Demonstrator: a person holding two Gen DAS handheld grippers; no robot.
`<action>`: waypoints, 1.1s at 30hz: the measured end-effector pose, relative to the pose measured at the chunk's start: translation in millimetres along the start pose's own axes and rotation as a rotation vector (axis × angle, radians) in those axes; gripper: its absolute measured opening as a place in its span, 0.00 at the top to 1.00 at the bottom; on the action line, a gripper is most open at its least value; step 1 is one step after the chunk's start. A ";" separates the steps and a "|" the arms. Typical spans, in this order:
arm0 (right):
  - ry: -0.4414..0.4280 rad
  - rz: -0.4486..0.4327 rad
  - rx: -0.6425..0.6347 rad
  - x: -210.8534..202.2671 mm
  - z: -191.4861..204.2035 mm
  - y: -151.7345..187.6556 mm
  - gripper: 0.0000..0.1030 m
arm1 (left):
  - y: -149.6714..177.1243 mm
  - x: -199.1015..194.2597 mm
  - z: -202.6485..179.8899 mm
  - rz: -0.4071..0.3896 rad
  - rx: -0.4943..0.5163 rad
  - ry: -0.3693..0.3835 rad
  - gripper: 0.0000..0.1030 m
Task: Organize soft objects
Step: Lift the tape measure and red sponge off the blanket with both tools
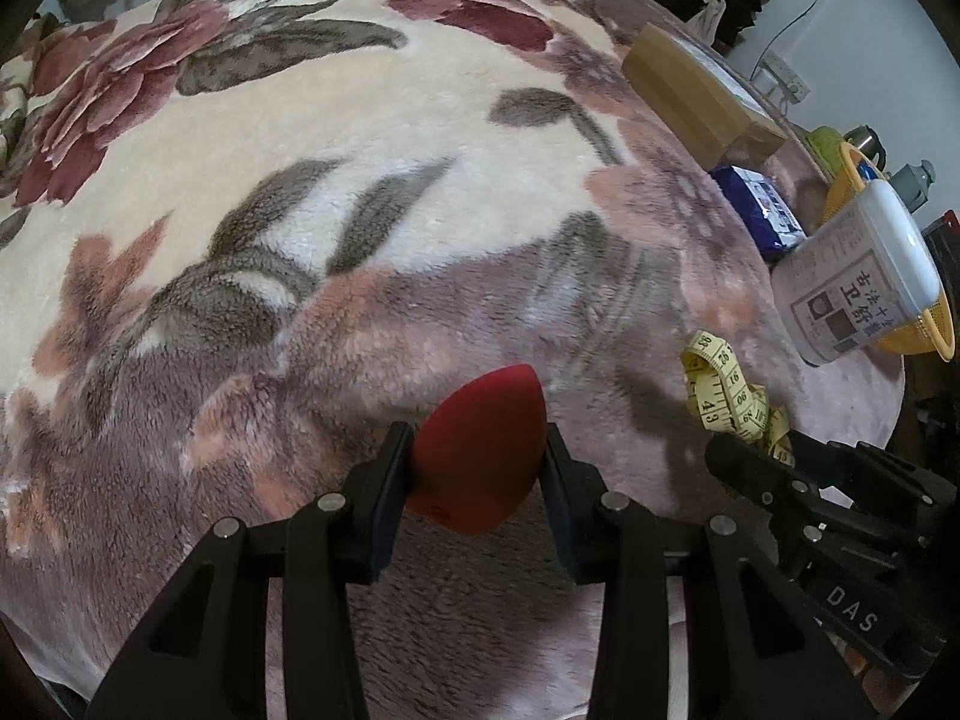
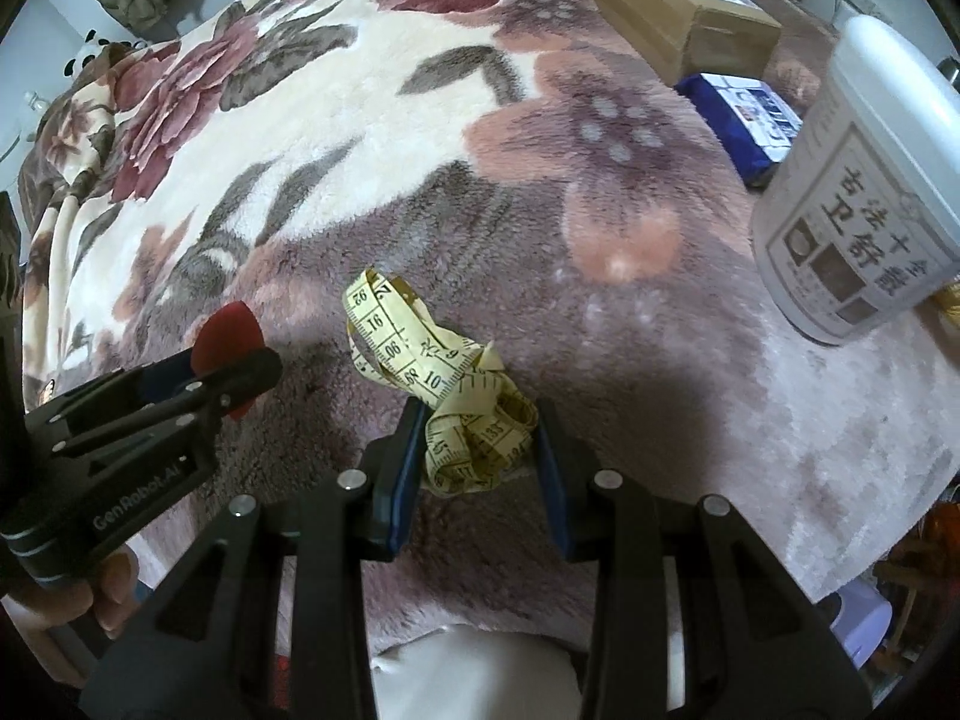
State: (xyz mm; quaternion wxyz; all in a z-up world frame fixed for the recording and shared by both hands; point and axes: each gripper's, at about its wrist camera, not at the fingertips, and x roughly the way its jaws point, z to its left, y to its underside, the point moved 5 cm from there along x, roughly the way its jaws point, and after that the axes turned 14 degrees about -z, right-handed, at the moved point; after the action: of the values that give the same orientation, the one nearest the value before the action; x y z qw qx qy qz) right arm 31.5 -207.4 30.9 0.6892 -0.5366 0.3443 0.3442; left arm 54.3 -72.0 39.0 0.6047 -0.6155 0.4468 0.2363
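A dark red egg-shaped sponge (image 1: 477,450) is pinched between the pads of my left gripper (image 1: 478,468), held just above the flowered fleece blanket (image 1: 360,192). In the right wrist view the same sponge (image 2: 228,333) peeks out of the left gripper (image 2: 237,369) at the left. My right gripper (image 2: 477,450) is shut on a crumpled bundle of yellow measuring tape (image 2: 456,402), whose loose loops stick out ahead of the fingers. In the left wrist view the tape (image 1: 729,390) and right gripper (image 1: 762,456) appear at the lower right.
A white tub with a printed label (image 2: 852,210) lies on its side at the right, against an orange basket (image 1: 912,336). Behind it are a blue packet (image 2: 741,114) and a cardboard box (image 2: 678,18). A person's hand (image 2: 108,594) holds the left gripper.
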 end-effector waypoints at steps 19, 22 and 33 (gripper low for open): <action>0.027 -0.043 0.039 -26.9 -33.6 -2.6 0.66 | -11.2 -10.7 -39.0 -0.021 0.051 0.013 0.59; 0.030 -0.047 0.041 -29.5 -37.2 -4.0 0.66 | -12.3 -11.3 -44.4 -0.022 0.060 0.016 0.59; 0.038 -0.065 0.049 -40.1 -49.5 -10.1 0.66 | -17.8 -11.3 -60.7 -0.027 0.084 0.025 0.59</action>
State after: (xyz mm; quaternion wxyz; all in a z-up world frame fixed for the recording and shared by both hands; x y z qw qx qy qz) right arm 13.7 -261.8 60.5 0.7063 -0.5370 0.3479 0.3027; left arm 48.5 -129.3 67.3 0.6274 -0.5986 0.4555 0.2015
